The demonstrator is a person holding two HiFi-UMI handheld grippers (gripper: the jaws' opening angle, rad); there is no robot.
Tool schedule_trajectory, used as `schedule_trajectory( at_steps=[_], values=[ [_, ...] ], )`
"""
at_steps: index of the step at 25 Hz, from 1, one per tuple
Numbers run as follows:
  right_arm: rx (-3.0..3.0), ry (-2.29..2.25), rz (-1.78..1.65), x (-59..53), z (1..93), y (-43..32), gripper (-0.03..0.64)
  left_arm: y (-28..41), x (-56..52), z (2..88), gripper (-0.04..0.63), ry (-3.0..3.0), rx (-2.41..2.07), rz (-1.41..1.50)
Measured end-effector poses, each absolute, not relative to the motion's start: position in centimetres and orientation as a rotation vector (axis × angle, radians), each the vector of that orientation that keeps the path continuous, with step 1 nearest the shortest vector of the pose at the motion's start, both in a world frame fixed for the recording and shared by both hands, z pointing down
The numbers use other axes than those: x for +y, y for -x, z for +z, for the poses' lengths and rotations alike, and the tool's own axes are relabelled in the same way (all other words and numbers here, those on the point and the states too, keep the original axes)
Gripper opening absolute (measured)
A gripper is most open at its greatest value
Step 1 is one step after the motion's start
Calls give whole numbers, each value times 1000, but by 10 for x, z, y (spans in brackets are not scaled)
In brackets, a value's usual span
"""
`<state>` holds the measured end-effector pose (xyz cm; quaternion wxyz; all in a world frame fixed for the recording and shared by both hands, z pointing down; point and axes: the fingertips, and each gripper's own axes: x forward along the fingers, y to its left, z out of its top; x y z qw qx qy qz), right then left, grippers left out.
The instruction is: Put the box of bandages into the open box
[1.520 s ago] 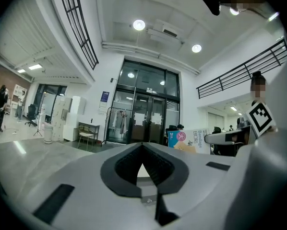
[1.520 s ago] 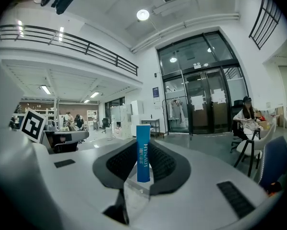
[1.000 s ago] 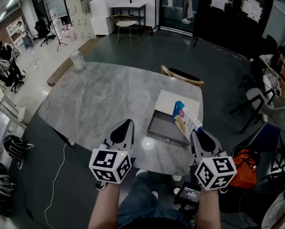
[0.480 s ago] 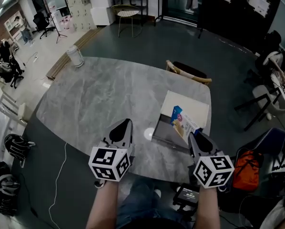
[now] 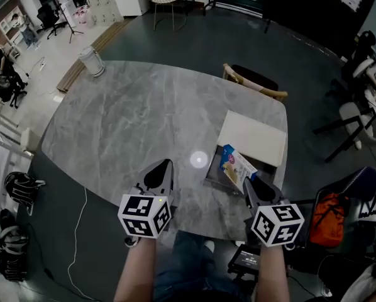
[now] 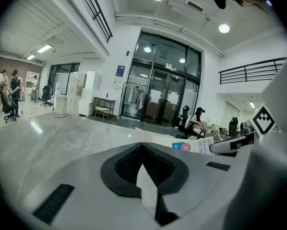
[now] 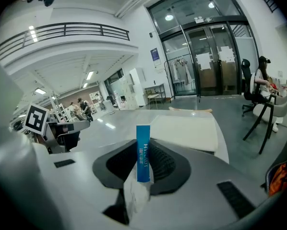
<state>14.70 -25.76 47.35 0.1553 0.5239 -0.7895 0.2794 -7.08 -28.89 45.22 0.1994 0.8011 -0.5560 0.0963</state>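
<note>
2 containers are in play. The open box [image 5: 214, 174], a shallow dark-grey tray, lies on the grey marble table [image 5: 131, 124] close to its near right corner. A flat cream lid [image 5: 254, 137] lies just behind the tray, and its far right corner almost reaches the table edge. The box of bandages [image 5: 236, 166] is clamped between the jaws of the right gripper [image 5: 250, 184] and is held over the near right part of the tray. It covers most of the tray's inside, so only a narrow strip of the tray shows at its left. I cannot tell if it touches the tray floor.

In the right gripper view the box of bandages [image 7: 143, 153] stands on its narrow blue edge, pinched from both sides, with the lid [image 7: 186, 131] beyond it.

The left gripper [image 5: 162, 169] hovers over the near edge of the table, well apart from the tray. In its own view the left gripper [image 6: 142, 150] has its jaws pressed together with nothing between them.

To the left of the tray the table gives wide bare room. 1 chair [image 5: 256, 82] stands against the far edge.
</note>
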Motion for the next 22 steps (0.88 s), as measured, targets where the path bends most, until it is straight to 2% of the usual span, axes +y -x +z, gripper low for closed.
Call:
schedule_trajectory(
  at_steps=[22],
  values=[
    [-1995,-1363,1288,-275,537,-141,92,85,-317,482,8,-2156,-1547,271]
  ],
)
